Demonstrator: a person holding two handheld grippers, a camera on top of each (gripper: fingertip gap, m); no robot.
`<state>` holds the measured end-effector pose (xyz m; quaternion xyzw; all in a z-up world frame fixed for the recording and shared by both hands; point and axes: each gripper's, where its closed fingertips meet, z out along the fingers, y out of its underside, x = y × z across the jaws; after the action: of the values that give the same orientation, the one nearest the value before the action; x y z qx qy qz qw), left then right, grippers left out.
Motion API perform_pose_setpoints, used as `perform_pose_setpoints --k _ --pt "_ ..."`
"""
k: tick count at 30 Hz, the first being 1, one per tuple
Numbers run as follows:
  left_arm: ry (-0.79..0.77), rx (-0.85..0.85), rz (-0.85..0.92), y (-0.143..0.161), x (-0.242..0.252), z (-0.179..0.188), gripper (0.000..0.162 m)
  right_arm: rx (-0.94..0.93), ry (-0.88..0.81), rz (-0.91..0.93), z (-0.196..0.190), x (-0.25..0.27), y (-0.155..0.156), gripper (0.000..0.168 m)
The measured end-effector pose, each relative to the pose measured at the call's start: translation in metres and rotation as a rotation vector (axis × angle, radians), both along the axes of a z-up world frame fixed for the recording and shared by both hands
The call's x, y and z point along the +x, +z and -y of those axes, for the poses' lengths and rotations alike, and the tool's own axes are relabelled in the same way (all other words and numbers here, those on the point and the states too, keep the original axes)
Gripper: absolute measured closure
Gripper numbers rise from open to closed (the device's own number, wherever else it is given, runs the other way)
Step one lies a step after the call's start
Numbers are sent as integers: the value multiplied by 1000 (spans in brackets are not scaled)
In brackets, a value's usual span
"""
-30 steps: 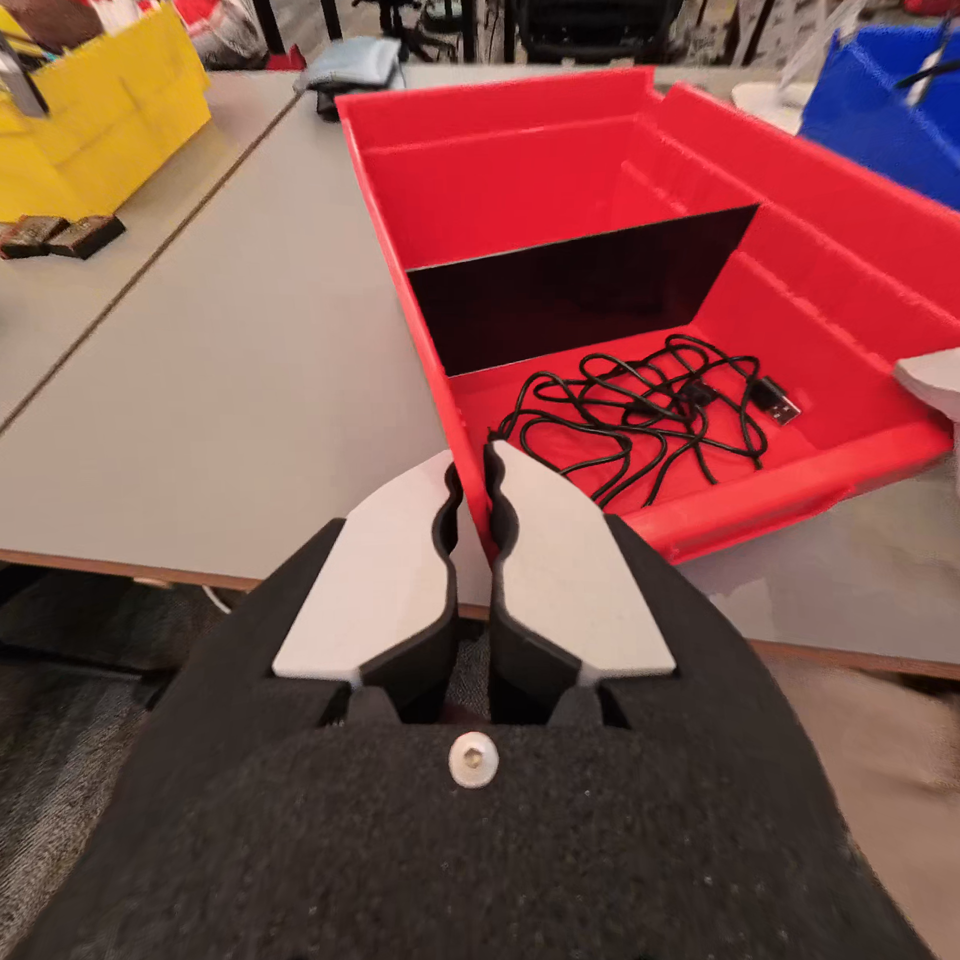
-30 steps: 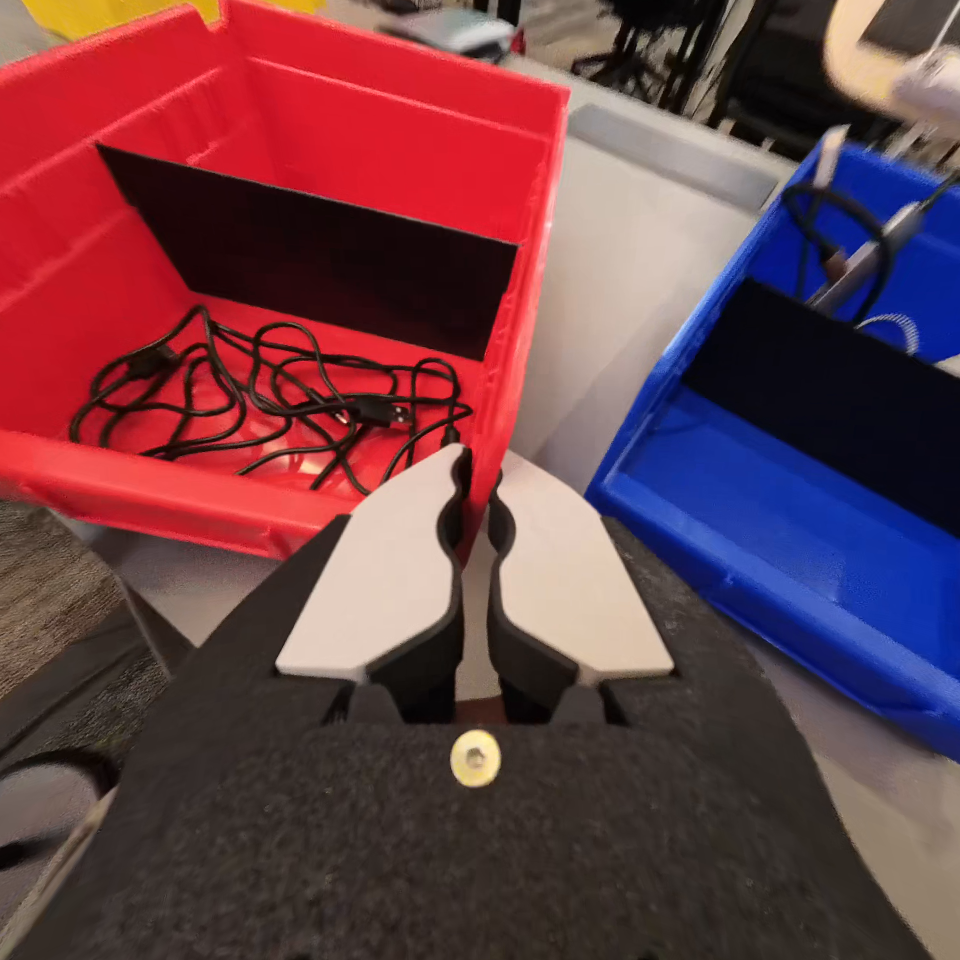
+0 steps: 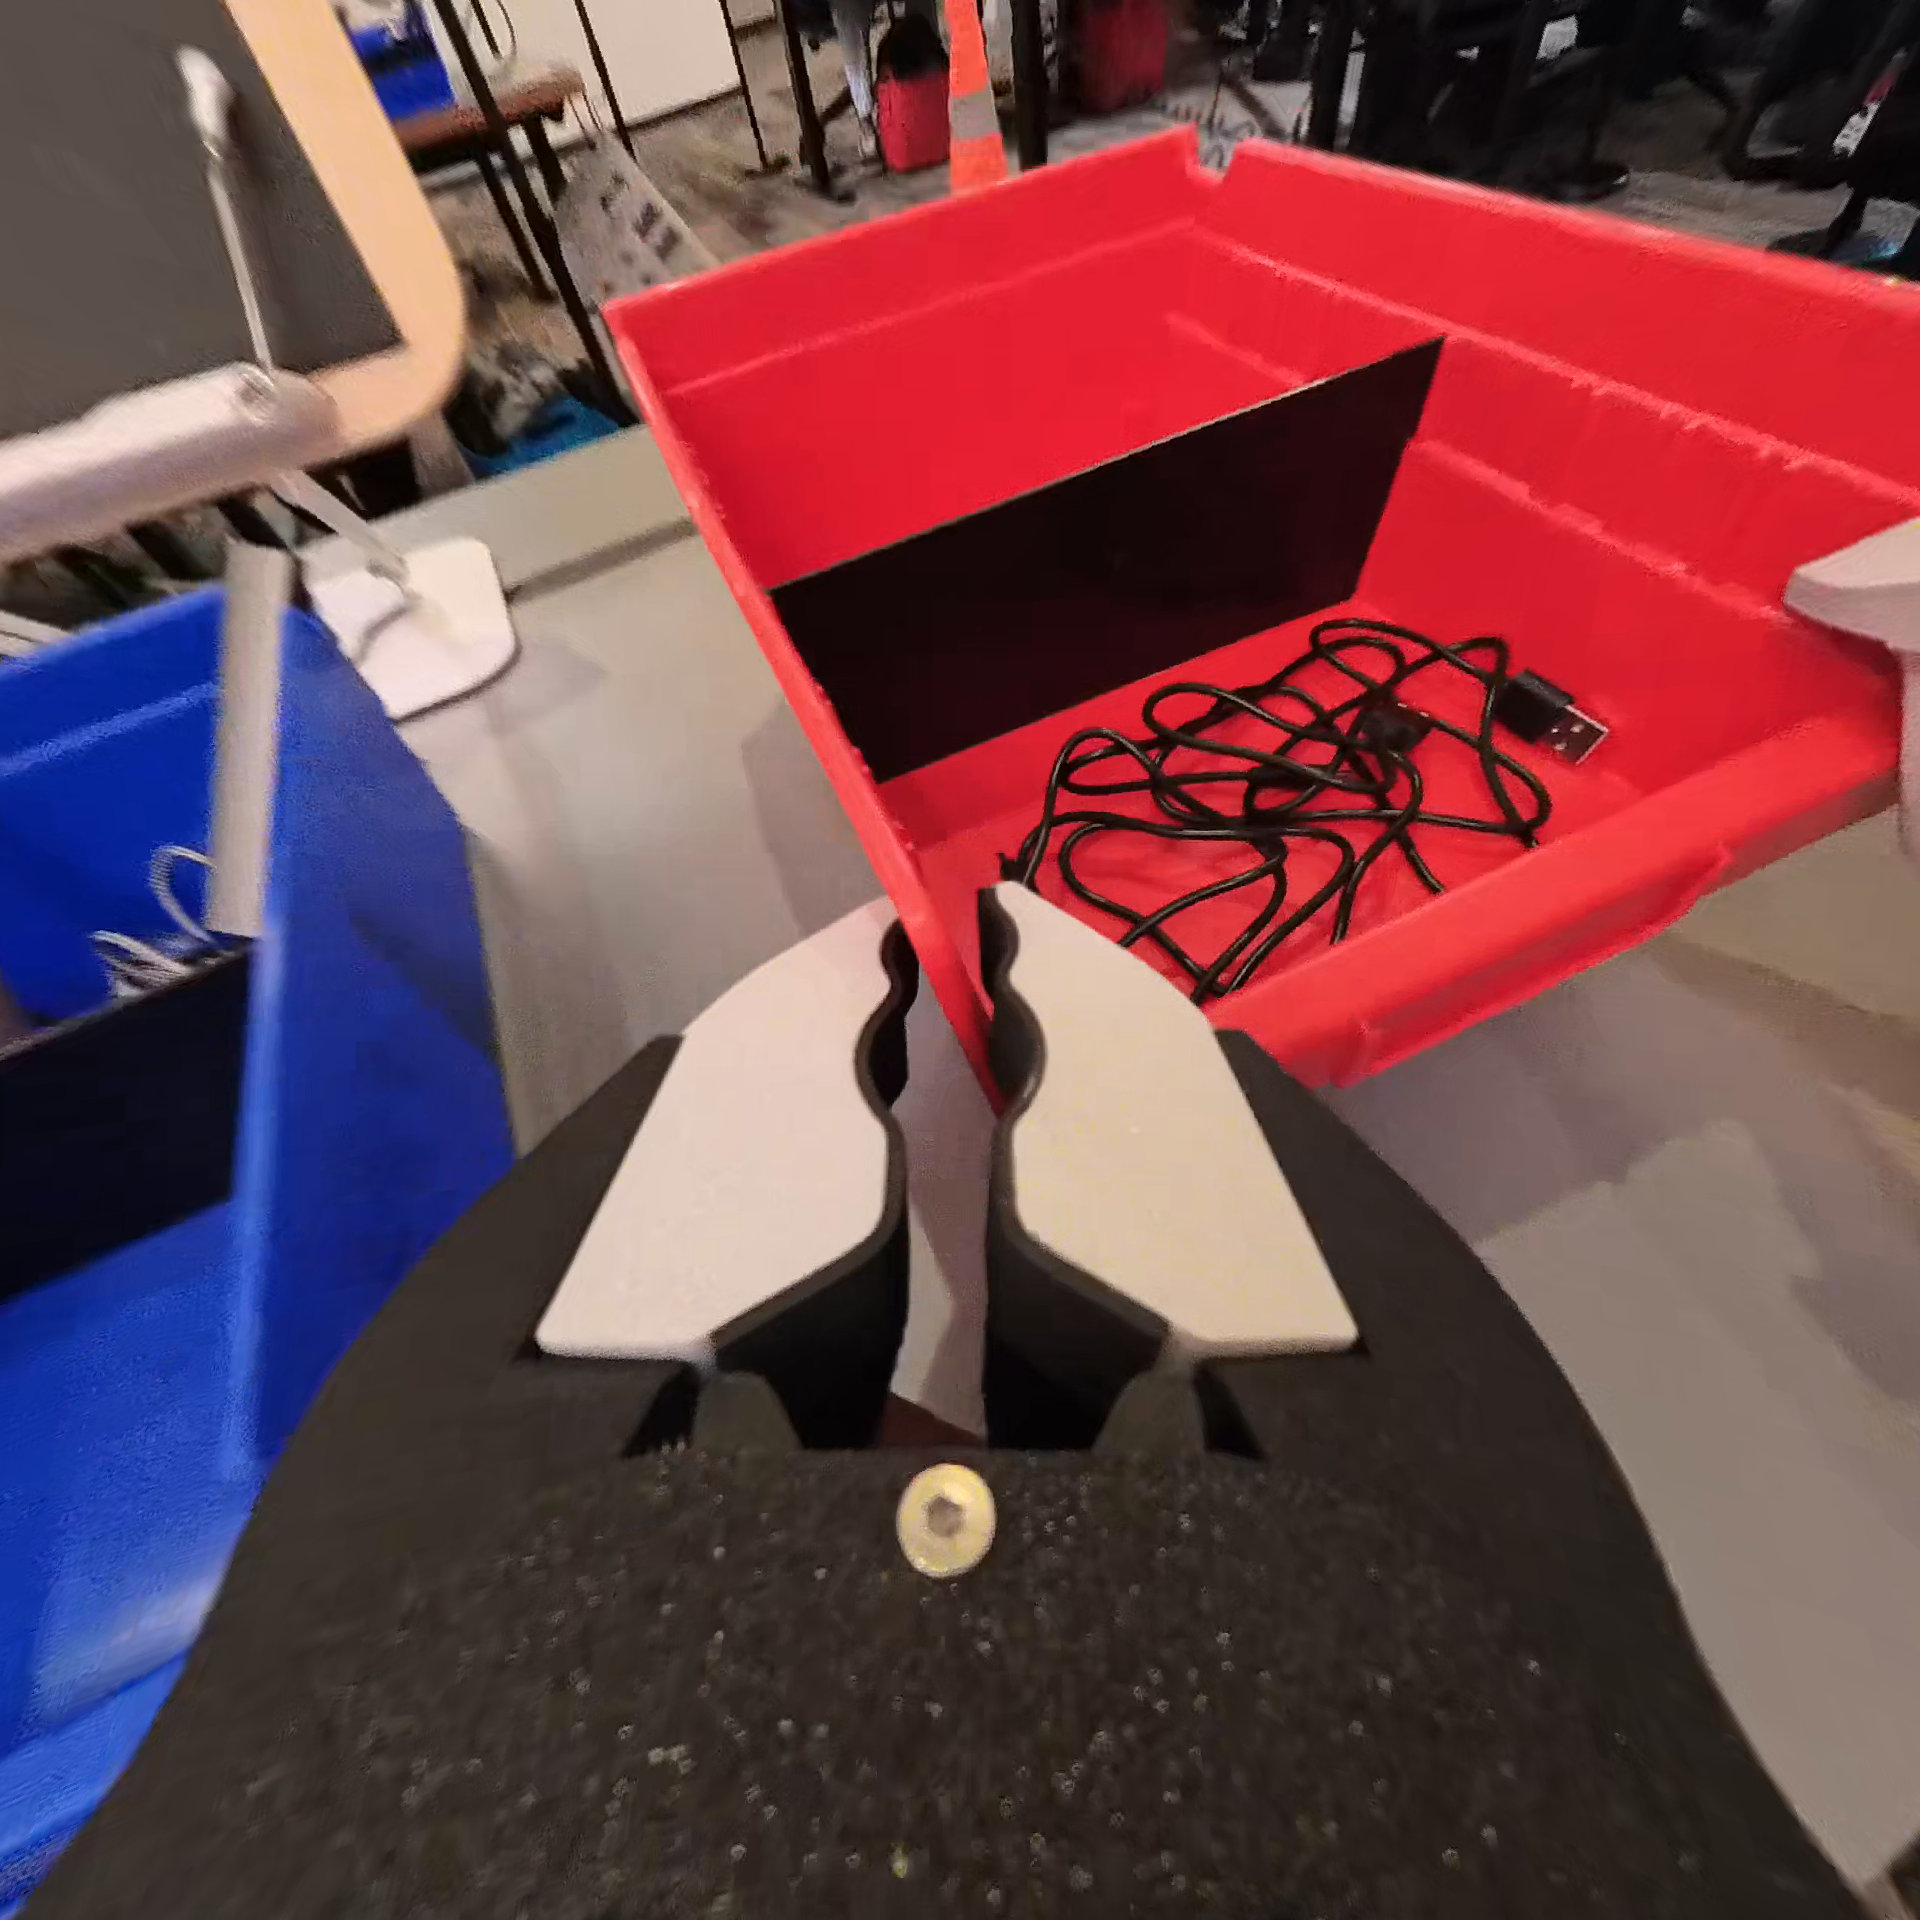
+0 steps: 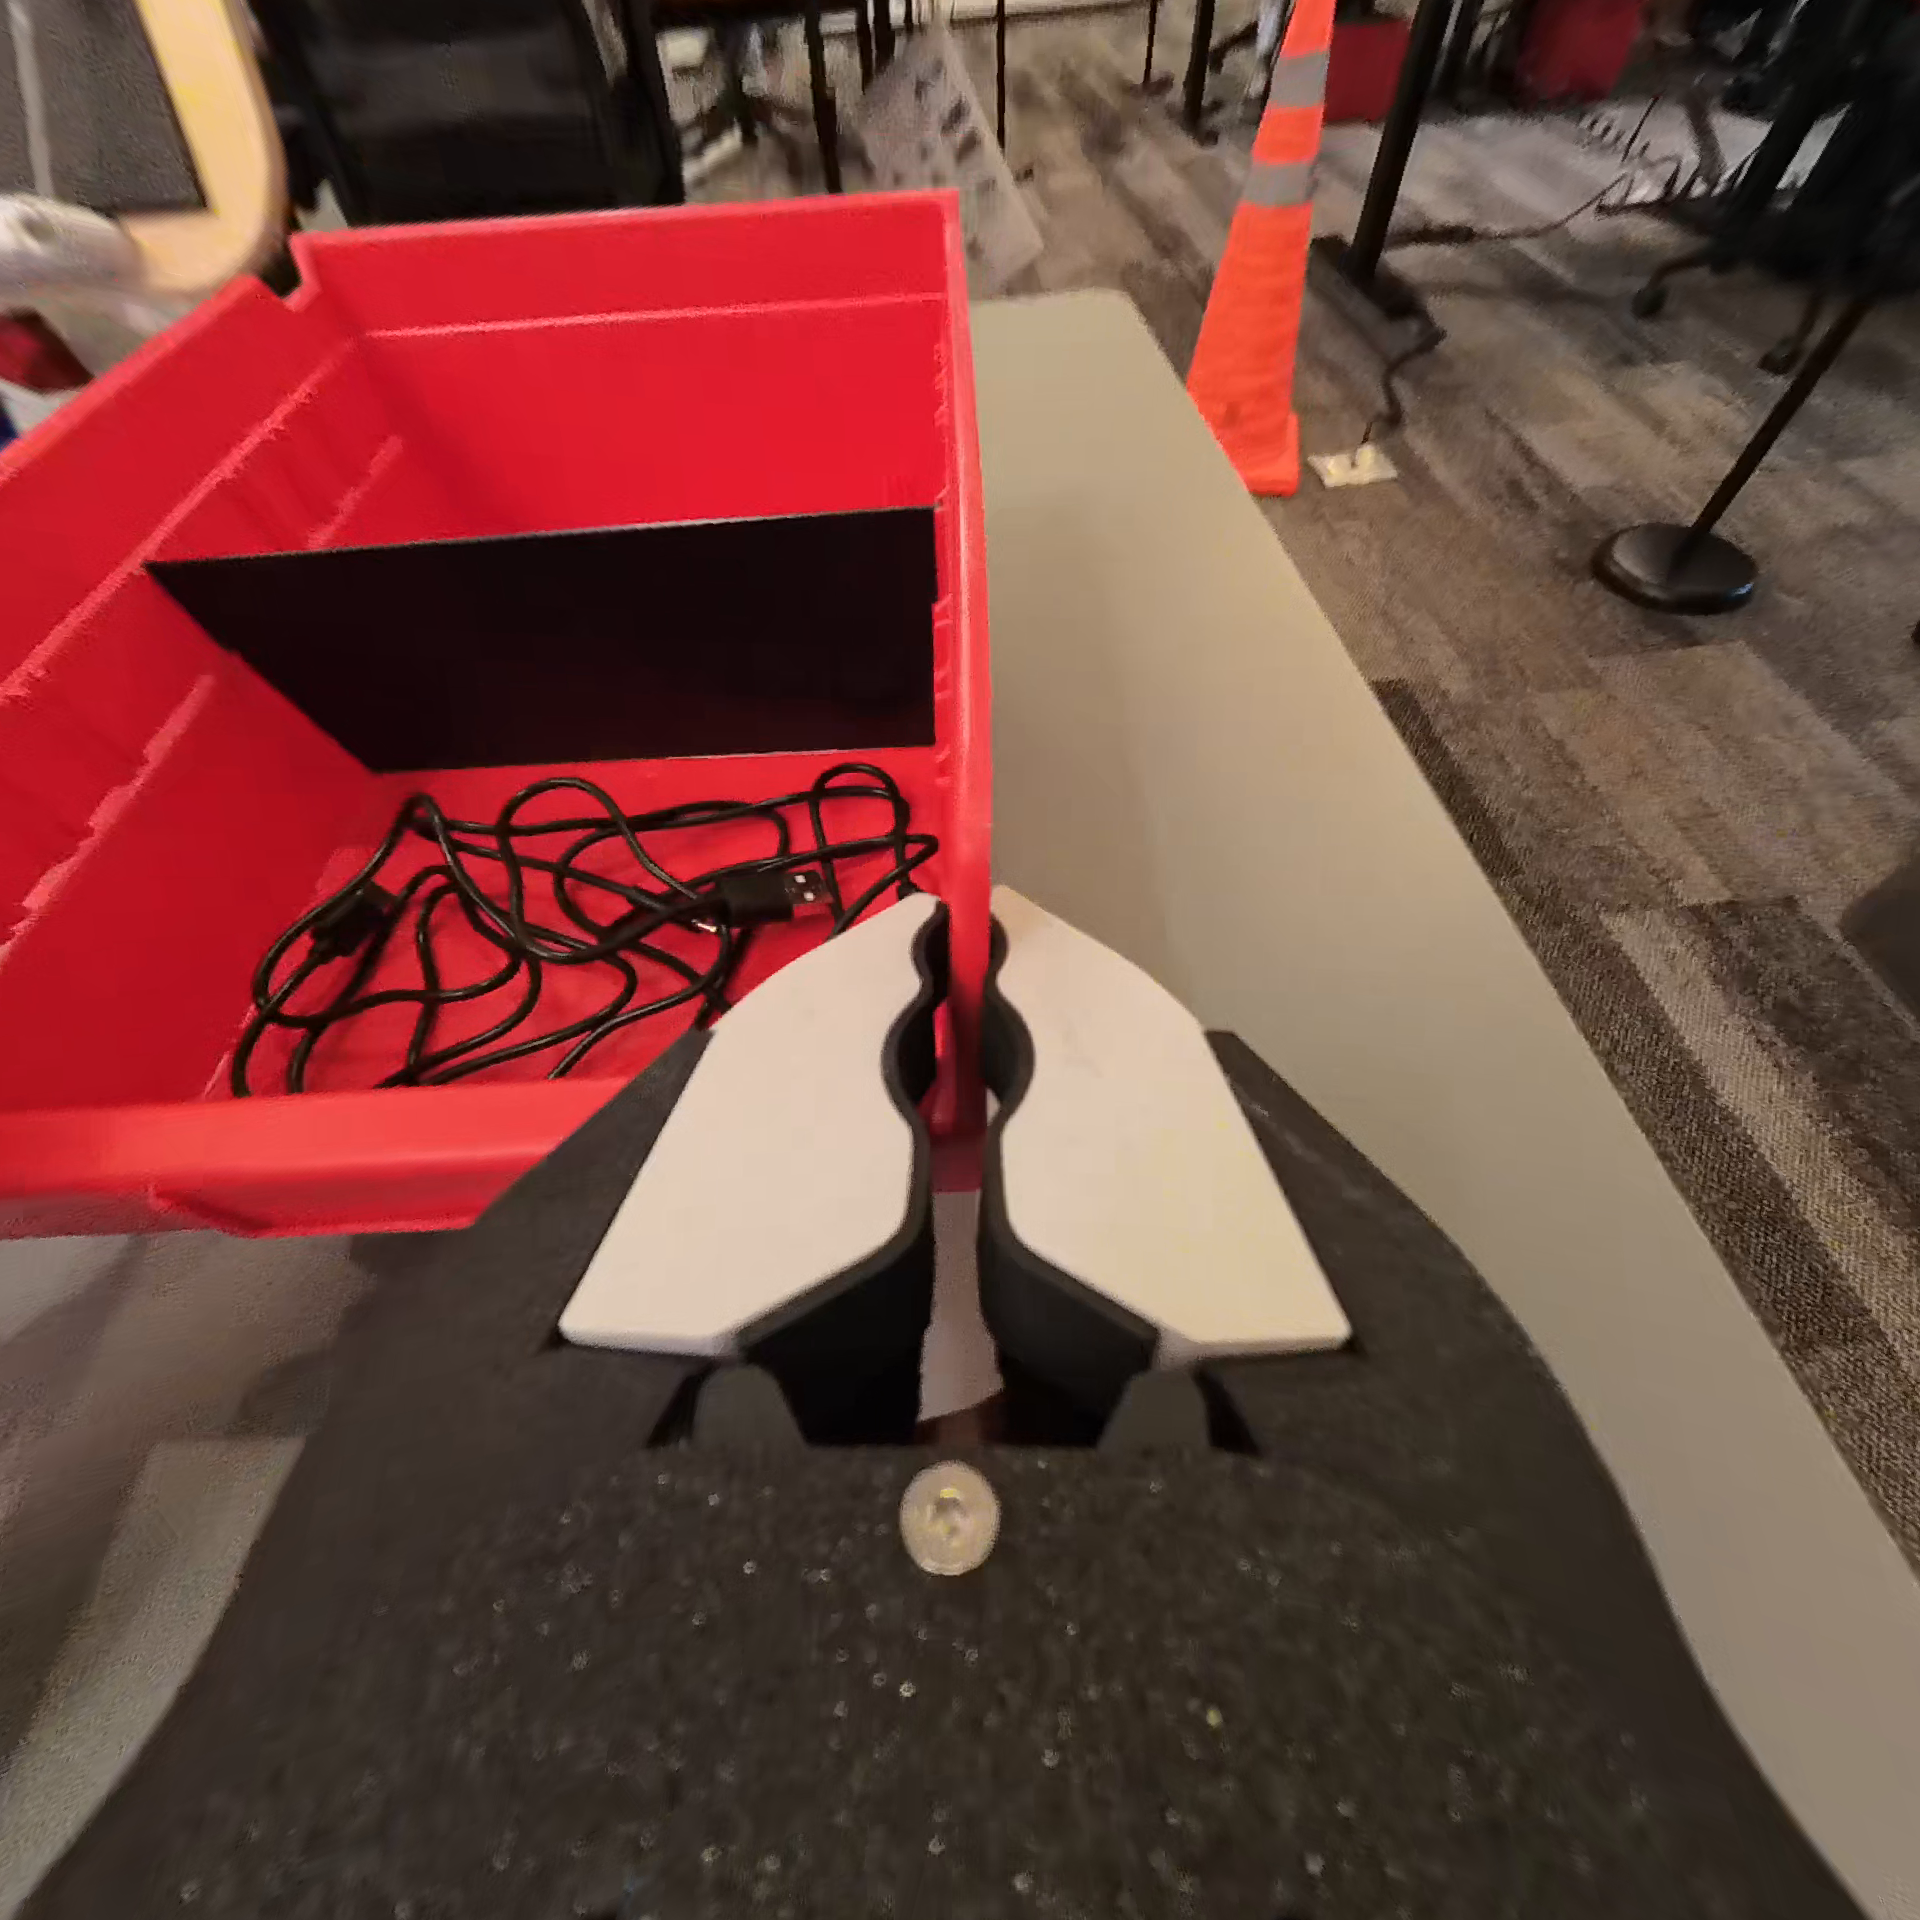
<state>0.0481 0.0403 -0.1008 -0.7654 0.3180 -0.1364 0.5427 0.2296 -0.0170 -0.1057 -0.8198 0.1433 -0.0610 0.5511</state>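
A red plastic bin (image 3: 1039, 312) holds a tangled black USB cable (image 3: 1278, 790) in front of a black divider (image 3: 1091, 582). My left gripper (image 3: 948, 935) is shut on the bin's left wall near its front corner, one finger on each side. My right gripper (image 4: 966, 914) is shut the same way on the bin's (image 4: 623, 270) right wall, next to the cable (image 4: 540, 925) and divider (image 4: 582, 634). A tip of the right gripper's fingers (image 3: 1860, 592) shows at the right edge of the left wrist view. I cannot tell whether the bin rests on the grey table (image 4: 1195, 727).
A blue bin (image 3: 343, 935) with cables stands close to the left of the red bin. A white stand base (image 3: 416, 623) sits behind it. The table's right edge runs near the red bin. An orange cone (image 4: 1262, 260) and a black post base (image 4: 1673, 566) stand on the carpet. The grippers' ends are close to 20 centimeters from one another.
Both grippers, still clamped on the red bin's walls, have swung with it to the right. The blue bin is now on its left and the table's right edge has come into view.
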Motion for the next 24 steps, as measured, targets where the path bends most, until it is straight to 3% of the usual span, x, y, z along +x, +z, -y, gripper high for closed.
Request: perform_pose_setpoints --k 7,10,13,16,19,22,24 --pt "-6 -89 1 -25 27 -28 149 -101 30 24 -34 30 -28 164" --pt "-162 -101 6 -23 43 -15 142 -94 9 0 -35 51 -36 154" --pt "-406 -106 90 2 34 16 134 -142 -49 -31 -23 63 -37 145" --pt "-466 -91 167 37 -26 32 133 -140 -142 44 -3 72 -13 128" --pt "-324 -9 194 63 -117 17 130 2 -153 125 3 46 39 125" --pt "-174 82 314 80 -212 -2 108 71 104 169 -26 -51 69 120" --pt "-7 101 366 72 -272 -20 111 110 244 119 -47 -133 67 112"
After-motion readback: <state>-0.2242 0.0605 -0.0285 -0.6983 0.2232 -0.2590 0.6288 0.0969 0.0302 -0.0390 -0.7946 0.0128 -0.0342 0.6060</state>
